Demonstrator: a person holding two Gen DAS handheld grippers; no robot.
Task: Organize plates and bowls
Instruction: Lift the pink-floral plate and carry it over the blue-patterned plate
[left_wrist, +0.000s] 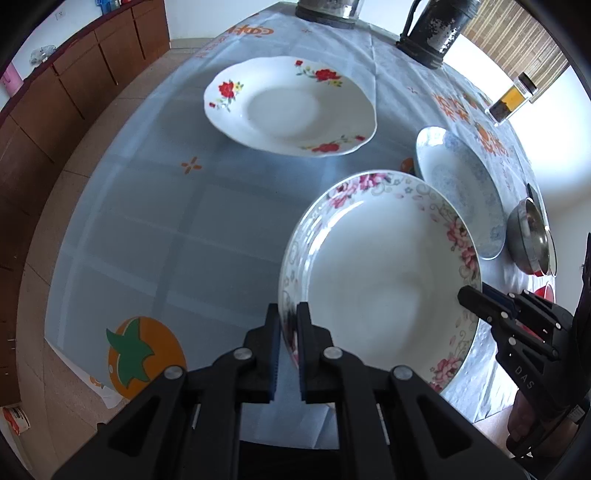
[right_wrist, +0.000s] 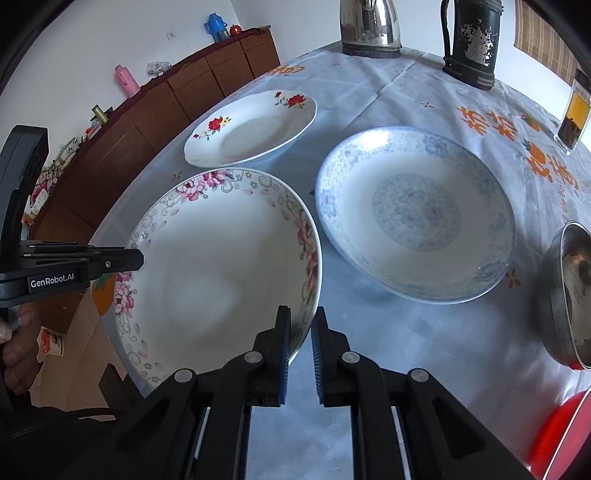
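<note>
A pink-flowered plate (left_wrist: 373, 280) (right_wrist: 218, 277) is held tilted above the table by both grippers. My left gripper (left_wrist: 288, 325) is shut on its left rim; it also shows in the right wrist view (right_wrist: 133, 258). My right gripper (right_wrist: 301, 332) is shut on the plate's right rim; it also shows in the left wrist view (left_wrist: 469, 295). A red-flowered plate (left_wrist: 291, 107) (right_wrist: 251, 127) lies further back on the table. A blue-patterned plate (left_wrist: 461, 188) (right_wrist: 417, 218) lies to the right of the held plate.
The table carries a pale blue cloth (left_wrist: 166, 206) with orange prints. A steel bowl (right_wrist: 569, 295) and a red object (right_wrist: 561, 435) sit at the right. A kettle (right_wrist: 369, 26), a dark jug (right_wrist: 472, 40) and a jar (right_wrist: 576, 110) stand at the back. A wooden cabinet (right_wrist: 147, 122) is at the left.
</note>
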